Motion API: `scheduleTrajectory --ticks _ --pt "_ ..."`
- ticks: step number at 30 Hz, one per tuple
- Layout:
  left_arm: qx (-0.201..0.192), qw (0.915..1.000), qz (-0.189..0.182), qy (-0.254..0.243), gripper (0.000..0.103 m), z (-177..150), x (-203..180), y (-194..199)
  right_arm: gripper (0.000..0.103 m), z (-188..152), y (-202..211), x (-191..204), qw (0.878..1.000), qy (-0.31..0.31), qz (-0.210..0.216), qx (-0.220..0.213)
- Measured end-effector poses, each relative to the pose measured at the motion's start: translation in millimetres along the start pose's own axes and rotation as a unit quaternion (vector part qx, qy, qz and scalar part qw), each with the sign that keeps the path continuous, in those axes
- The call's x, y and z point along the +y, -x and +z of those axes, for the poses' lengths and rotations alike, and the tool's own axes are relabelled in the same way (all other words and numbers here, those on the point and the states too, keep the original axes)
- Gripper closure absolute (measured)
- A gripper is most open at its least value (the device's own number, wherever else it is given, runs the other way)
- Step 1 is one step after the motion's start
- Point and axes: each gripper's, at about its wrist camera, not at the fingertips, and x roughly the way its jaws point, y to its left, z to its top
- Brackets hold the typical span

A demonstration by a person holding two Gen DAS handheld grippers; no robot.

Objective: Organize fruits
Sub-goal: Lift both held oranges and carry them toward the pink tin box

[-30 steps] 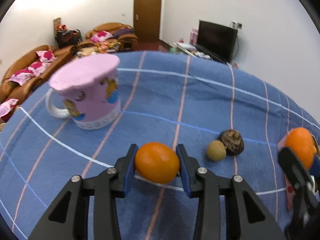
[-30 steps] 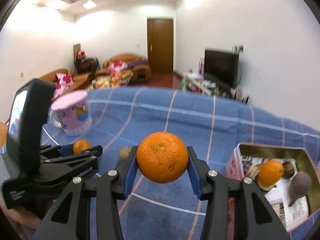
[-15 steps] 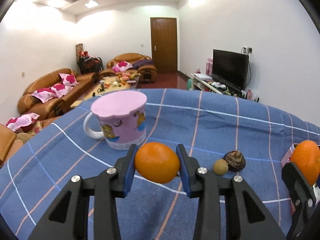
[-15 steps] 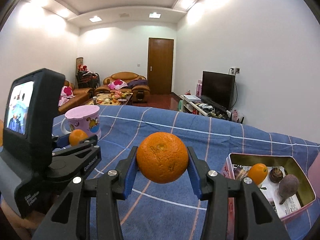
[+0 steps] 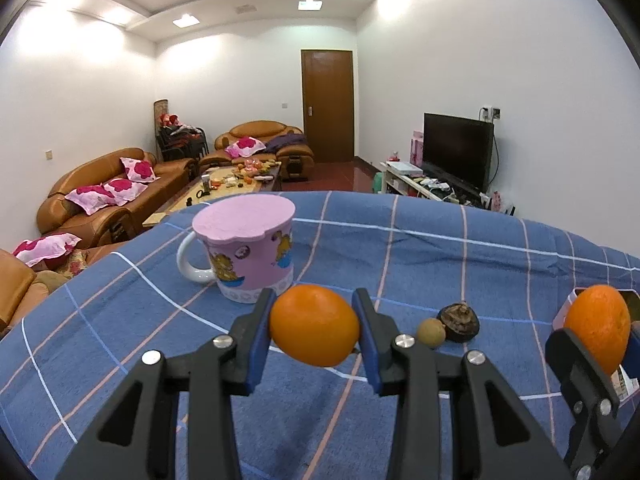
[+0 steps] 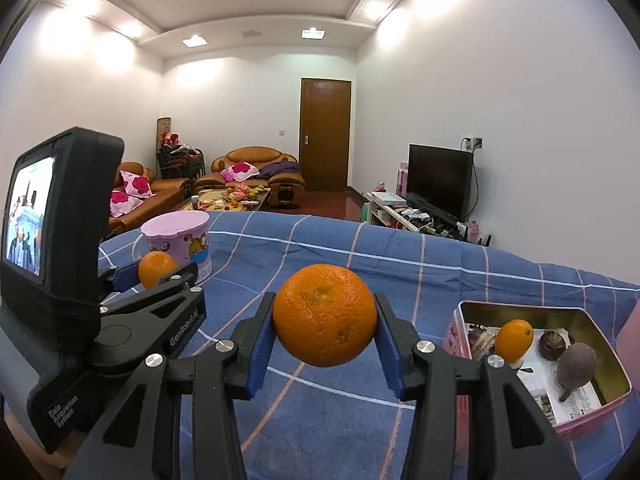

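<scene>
My left gripper point(image 5: 314, 326) is shut on a smooth orange point(image 5: 314, 325) and holds it above the blue checked cloth point(image 5: 400, 264). My right gripper point(image 6: 325, 316) is shut on a bigger dimpled orange point(image 6: 325, 314), also held in the air; it also shows at the right edge of the left wrist view point(image 5: 598, 326). A pink tin box point(image 6: 588, 412) at the right holds a small orange point(image 6: 514, 339), a dark round fruit point(image 6: 552, 345) and a brownish fruit point(image 6: 576, 366). A small tan fruit point(image 5: 431, 333) and a dark mangosteen-like fruit point(image 5: 459, 323) lie on the cloth.
A pink lidded mug point(image 5: 246, 248) with a white handle stands on the cloth behind the left gripper. The left gripper's body with its screen point(image 6: 56, 240) fills the left of the right wrist view. Sofas, a door and a TV are in the room beyond.
Both grippers have lifted and tilted up with their oranges; more of the room and less of the cloth shows. The grips on both oranges are unchanged.
</scene>
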Motion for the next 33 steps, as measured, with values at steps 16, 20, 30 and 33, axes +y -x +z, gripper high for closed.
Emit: scheduleTrajectory --ticks 16,20,30,33 --pt "-0.022 0.9998 -0.001 0.000 0.062 -4.0 -8.0 17.7 0.055 -4.7 19.2 -3.7 1.000 0.005 -0.019 -0.020" --pt "-0.030 0.9995 -0.005 -0.007 0.062 -6.1 -14.3 23.8 0.055 -5.1 20.8 -9.5 1.000 -0.003 -0.023 -0.020" --pt "-0.040 0.9990 -0.009 -0.020 0.061 -8.3 -28.4 31.2 0.054 -7.3 23.9 -20.4 0.999 -0.019 -0.030 -0.019" --pt "-0.042 0.9988 -0.009 -0.024 0.061 -9.1 -32.7 33.5 0.054 -8.4 26.2 -21.9 0.999 -0.024 -0.033 -0.019"
